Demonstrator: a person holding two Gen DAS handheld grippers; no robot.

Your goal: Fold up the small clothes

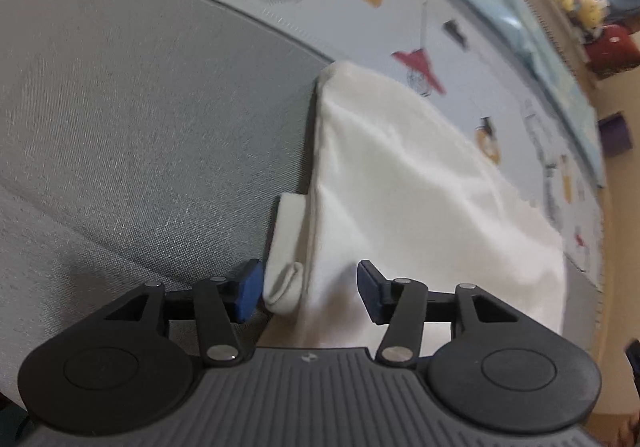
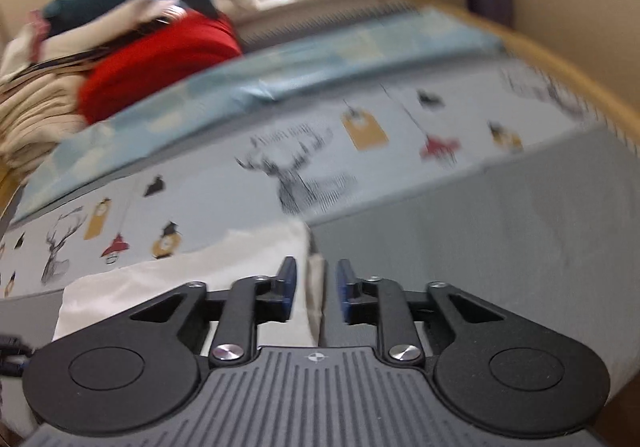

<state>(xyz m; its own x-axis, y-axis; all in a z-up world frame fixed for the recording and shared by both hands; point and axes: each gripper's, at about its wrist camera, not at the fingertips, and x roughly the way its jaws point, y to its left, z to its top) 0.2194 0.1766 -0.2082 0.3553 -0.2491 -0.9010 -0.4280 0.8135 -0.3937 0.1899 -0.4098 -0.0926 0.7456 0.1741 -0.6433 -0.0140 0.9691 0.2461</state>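
1. The left claw point(image 1: 308, 289) stands parted over the white garment point(image 1: 400, 183), its pads clear of the cloth; a rolled edge lies just inside its left pad.
2. The right claw point(image 2: 313, 287) is narrowly parted; the garment's edge point(image 2: 314, 279) lies between its pads, untouched.
3. The garment lies on a grey mat point(image 1: 140, 107).

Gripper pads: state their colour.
Blue pads on black fingers, clearest in the left wrist view.

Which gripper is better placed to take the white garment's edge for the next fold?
Left, probably. The left gripper stands open over the white garment, its rolled edge between the fingers. The right gripper is open more narrowly at the garment's far edge.
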